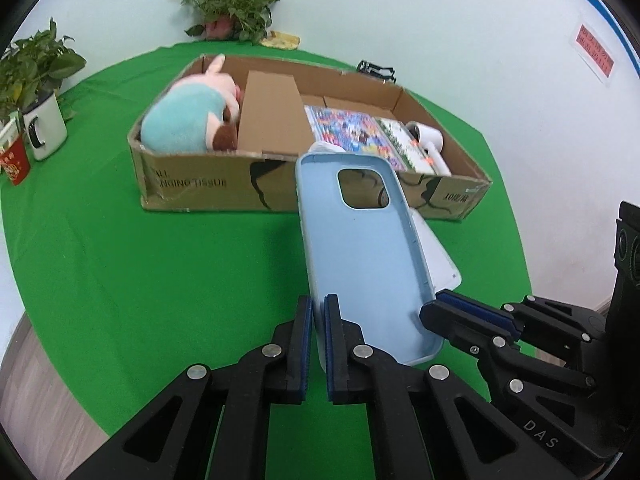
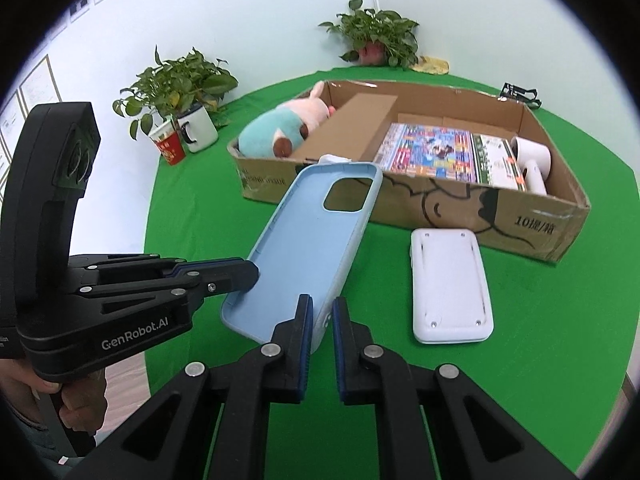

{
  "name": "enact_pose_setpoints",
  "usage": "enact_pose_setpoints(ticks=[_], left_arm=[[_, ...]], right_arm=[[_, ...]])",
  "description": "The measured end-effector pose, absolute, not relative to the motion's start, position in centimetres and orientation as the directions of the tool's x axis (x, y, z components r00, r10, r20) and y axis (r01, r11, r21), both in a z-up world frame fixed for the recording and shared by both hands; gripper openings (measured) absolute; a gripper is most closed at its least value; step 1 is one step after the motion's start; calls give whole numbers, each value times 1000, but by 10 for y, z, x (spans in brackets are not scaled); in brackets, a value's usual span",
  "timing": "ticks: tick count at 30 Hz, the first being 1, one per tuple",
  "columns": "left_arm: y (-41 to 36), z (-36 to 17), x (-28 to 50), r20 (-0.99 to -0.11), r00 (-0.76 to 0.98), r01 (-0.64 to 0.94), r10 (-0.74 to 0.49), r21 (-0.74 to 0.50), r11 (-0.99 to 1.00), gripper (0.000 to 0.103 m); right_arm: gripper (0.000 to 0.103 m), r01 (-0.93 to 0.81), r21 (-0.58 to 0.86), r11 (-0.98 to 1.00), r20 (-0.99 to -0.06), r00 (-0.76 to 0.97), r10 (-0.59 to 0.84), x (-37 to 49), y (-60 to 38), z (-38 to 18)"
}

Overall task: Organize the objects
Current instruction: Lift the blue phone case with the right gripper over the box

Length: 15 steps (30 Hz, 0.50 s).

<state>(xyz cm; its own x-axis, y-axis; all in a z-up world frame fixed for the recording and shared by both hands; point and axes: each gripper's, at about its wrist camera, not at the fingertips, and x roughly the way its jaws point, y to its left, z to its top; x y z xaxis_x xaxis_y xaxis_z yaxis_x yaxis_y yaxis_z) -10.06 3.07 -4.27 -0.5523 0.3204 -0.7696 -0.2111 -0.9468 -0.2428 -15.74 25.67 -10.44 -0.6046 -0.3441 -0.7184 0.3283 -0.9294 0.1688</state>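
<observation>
Two grippers clamp the light blue phone case [image 1: 368, 256] above the green table [image 1: 160, 260]: left gripper [image 1: 319, 344] on one long edge, right gripper [image 2: 323, 346] on the other.

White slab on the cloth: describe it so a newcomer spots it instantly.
Start at the long cardboard box on the green cloth. Just in front of its printed front wall lies the white rectangular device, flat, apart from the box. Unlike the light blue phone case held by both grippers, it is white, with small screws at its corners.
</observation>
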Motion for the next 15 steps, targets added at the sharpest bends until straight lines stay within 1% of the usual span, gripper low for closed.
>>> enact_pose_setpoints(ticks=[9,15], left_arm=[[32,2,-112,-700,-637,-244,323,-215,-946,2],[41,19,-144,-673,-668,-241,319,-209,-948,2]], right_arm=[[9,321,145,-936,-660,-674,-333,-170,261,-75],[9,318,119,-941,-624,-713,-320,-194,268,-59]])
